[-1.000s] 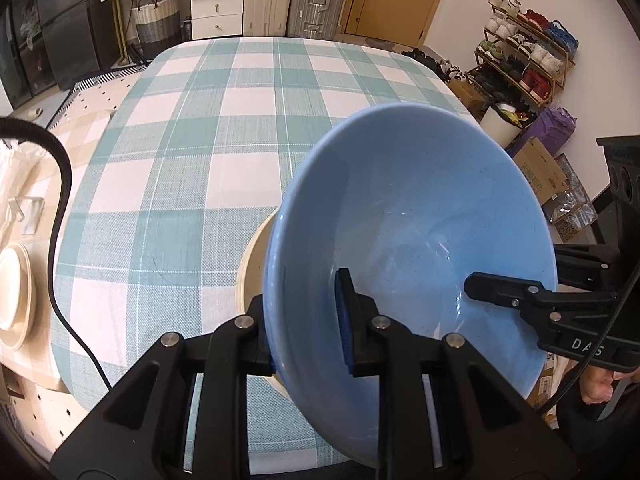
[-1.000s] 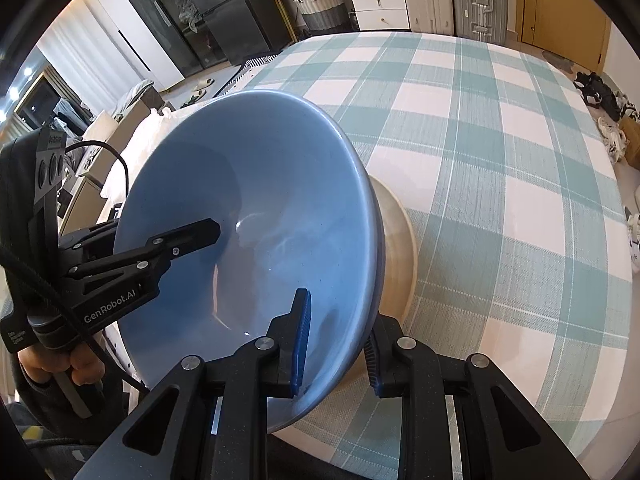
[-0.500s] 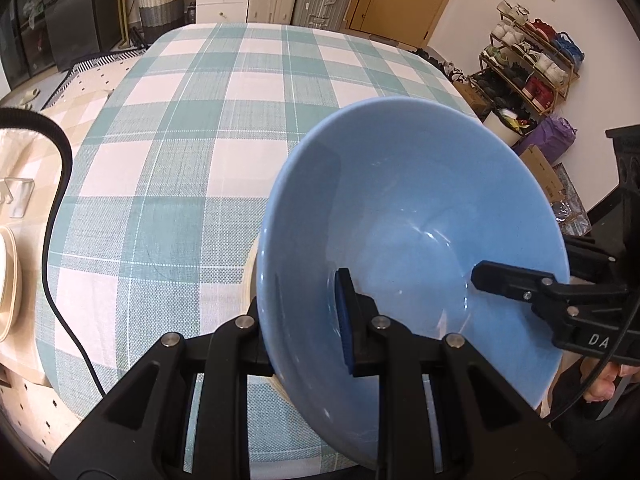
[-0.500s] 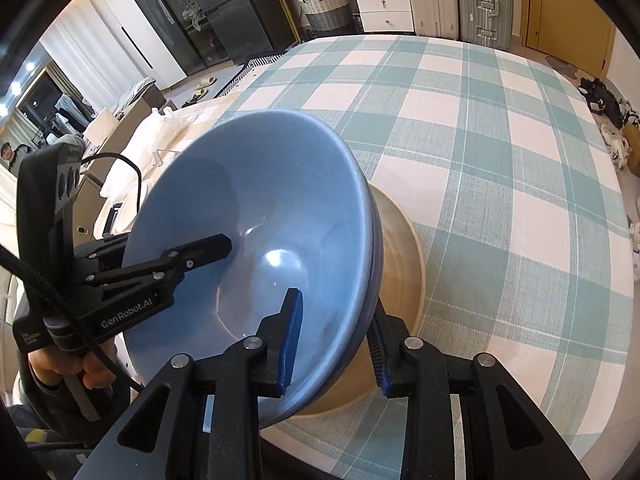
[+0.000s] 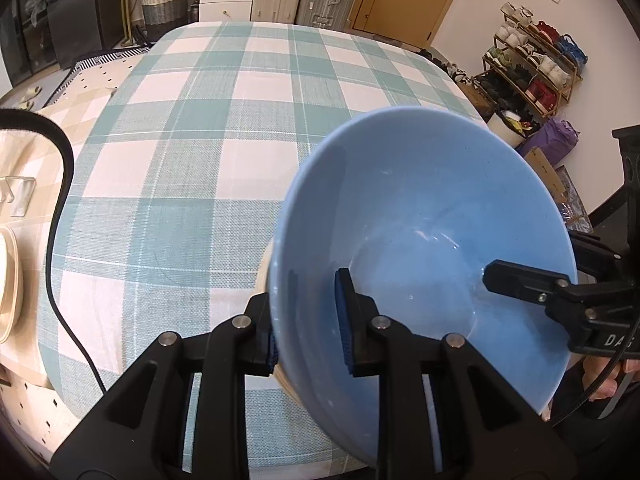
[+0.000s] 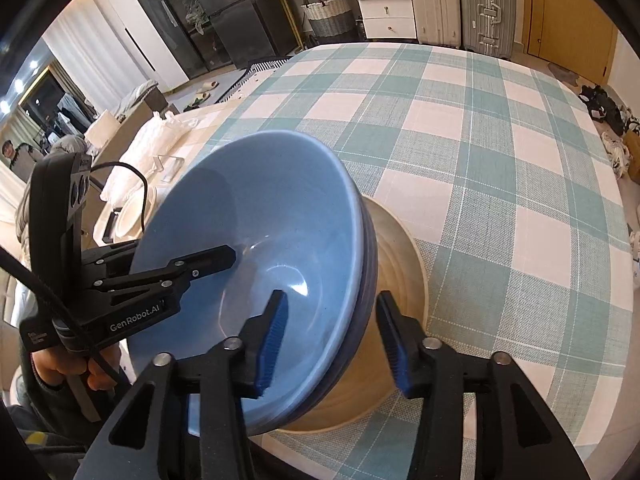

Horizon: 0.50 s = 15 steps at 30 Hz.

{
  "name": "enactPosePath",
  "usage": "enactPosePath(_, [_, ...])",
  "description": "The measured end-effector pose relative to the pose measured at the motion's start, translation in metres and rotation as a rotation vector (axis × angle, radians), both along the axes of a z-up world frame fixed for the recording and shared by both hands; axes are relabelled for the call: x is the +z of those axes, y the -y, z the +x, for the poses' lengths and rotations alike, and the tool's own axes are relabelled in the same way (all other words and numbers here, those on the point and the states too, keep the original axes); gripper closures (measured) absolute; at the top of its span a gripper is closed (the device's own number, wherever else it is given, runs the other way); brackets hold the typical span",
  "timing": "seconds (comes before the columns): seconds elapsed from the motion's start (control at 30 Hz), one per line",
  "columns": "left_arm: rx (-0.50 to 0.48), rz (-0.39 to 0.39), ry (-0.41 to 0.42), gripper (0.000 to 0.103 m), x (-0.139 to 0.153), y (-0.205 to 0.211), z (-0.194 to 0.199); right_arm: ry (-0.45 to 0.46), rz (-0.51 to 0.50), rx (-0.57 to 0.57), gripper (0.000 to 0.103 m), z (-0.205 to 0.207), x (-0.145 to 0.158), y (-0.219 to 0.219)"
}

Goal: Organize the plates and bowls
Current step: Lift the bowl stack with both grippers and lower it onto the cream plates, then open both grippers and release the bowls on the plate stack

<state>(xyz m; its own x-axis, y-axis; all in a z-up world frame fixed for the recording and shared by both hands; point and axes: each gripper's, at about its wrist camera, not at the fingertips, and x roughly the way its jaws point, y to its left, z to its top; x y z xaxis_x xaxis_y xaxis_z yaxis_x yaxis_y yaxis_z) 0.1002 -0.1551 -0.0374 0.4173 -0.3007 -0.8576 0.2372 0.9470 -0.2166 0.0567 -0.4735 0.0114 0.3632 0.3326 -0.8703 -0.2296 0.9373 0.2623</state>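
Note:
A large blue bowl (image 5: 432, 216) rests tilted in a second blue bowl (image 6: 369, 264), which sits on a cream dish (image 6: 400, 276) at the near edge of the checked table (image 5: 200, 140). My left gripper (image 5: 308, 332) is shut on the bowl's near rim, one pad inside and one outside. My right gripper (image 6: 333, 343) straddles the opposite rim (image 6: 352, 216). Its jaws are opening, and both blue pads stand off the bowl wall. Each gripper shows in the other's view: the right fingers (image 5: 520, 284) and the left fingers (image 6: 200, 260) reach into the bowl.
Cream plates (image 5: 6, 280) and a clear plastic stand (image 5: 18, 196) lie on a side surface to the left, with a black cable (image 5: 60, 200) hanging past them. A shoe rack (image 5: 536, 68) stands by the far wall. The tablecloth beyond the stack is bare.
The right gripper's jaws have spread off the bowl's rim. The blue bowl has sunk lower onto the stack. The left gripper keeps its grip.

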Motion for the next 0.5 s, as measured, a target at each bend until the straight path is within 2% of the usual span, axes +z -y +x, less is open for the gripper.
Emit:
enactPosePath(0.07, [0.000, -0.002, 0.004, 0.078, 0.002, -0.002, 0.000, 0.004, 0.009, 0.001, 0.053, -0.001, 0.002, 0.001])
enactPosePath(0.2, [0.005, -0.009, 0.023, 0.056, 0.009, -0.005, -0.002, 0.024, 0.014, 0.001, 0.048, -0.003, 0.007, 0.002])
enactPosePath(0.3, [0.007, 0.002, 0.038, 0.048, 0.014, -0.006, -0.006, 0.042, 0.005, 0.010, 0.041, -0.007, 0.012, 0.002])
enactPosePath(0.43, [0.002, 0.008, 0.081, 0.030, 0.024, -0.006, -0.015, 0.080, -0.002, 0.012, 0.029, -0.013, 0.021, 0.003])
enactPosePath(0.5, [0.003, 0.024, 0.117, 0.028, 0.032, -0.006, -0.021, 0.108, -0.006, 0.009, 0.021, -0.018, 0.026, 0.005])
